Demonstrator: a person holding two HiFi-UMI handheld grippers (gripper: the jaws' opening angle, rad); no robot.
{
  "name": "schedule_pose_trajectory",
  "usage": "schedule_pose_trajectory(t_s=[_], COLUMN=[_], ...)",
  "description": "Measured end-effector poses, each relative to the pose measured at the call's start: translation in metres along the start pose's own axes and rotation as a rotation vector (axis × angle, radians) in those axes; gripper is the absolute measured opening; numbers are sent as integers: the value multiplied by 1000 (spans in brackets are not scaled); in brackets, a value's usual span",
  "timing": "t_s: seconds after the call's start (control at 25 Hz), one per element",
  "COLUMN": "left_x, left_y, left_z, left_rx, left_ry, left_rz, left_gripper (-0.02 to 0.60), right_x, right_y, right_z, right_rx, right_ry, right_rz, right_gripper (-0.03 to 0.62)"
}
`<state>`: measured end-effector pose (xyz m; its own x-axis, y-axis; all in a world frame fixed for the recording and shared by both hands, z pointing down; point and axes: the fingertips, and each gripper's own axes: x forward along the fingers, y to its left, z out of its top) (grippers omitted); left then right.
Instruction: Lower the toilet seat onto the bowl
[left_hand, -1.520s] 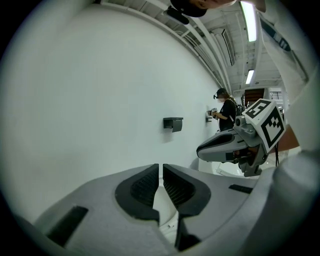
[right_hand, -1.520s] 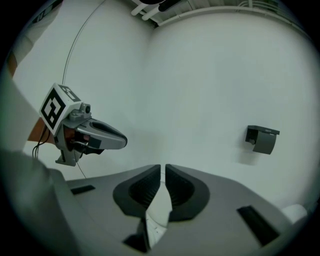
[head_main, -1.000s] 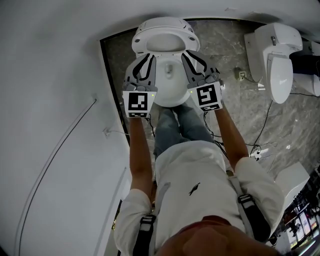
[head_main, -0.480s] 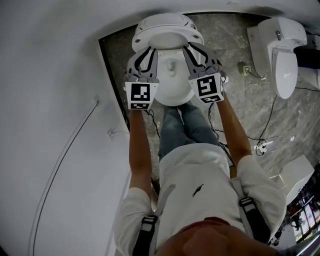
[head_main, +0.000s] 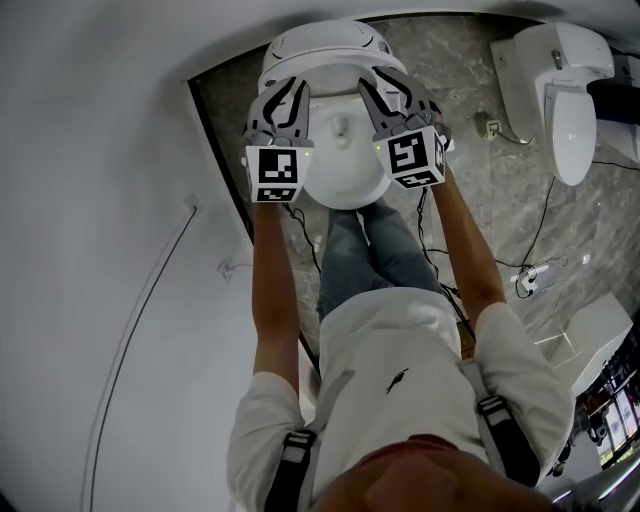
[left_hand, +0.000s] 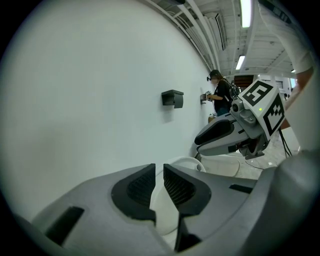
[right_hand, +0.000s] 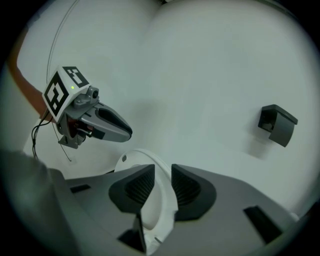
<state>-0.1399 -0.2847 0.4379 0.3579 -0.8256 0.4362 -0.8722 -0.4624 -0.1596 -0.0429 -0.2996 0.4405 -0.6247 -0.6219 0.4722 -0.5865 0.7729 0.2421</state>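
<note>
A white toilet stands by the wall, its bowl (head_main: 345, 165) open below the raised toilet seat (head_main: 325, 45). My left gripper (head_main: 281, 98) is at the seat's left side and my right gripper (head_main: 386, 88) at its right side. In the left gripper view my left gripper (left_hand: 159, 172) has its jaws shut with only a slit between the pads, and the seat (left_hand: 187, 164) shows just beyond them. In the right gripper view my right gripper (right_hand: 162, 175) is shut on the seat's white rim (right_hand: 150, 160), which runs between the pads.
A white wall (head_main: 100, 200) runs along the left. A second white toilet (head_main: 560, 90) stands at the right on the marble floor, with cables (head_main: 520, 280) near it. A black box (left_hand: 172, 98) is fixed to the wall. A person (left_hand: 220, 97) stands far off.
Both grippers have moved forward, away from the body, from beside the bowl up to the sides of the raised seat.
</note>
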Motion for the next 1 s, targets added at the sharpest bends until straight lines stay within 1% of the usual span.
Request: schedule_pose_trajectory(t_s=[0.12, 0.16, 0.2, 0.56, 0.84, 1.0], left_x=[8, 11, 14, 28, 33, 33], left_y=[2, 1, 1, 3, 5, 4], left_z=[-6, -8, -9, -24, -25, -24], left_rx=[2, 0, -1, -11, -17, -14], left_ry=[12, 15, 17, 32, 30, 23], left_rz=[-16, -21, -25, -47, -59, -69], left_gripper=[48, 87, 97, 109, 114, 114], right_x=[9, 12, 15, 39, 54, 56], right_y=[-1, -2, -4, -9, -6, -8], right_z=[-7, -9, -11, -23, -31, -33], right_rx=[-6, -9, -12, -44, -67, -66], right_ry=[18, 24, 29, 71, 101, 106], right_rz=[-2, -4, -6, -25, -11, -32], right_gripper=[115, 118, 120, 123, 123, 123])
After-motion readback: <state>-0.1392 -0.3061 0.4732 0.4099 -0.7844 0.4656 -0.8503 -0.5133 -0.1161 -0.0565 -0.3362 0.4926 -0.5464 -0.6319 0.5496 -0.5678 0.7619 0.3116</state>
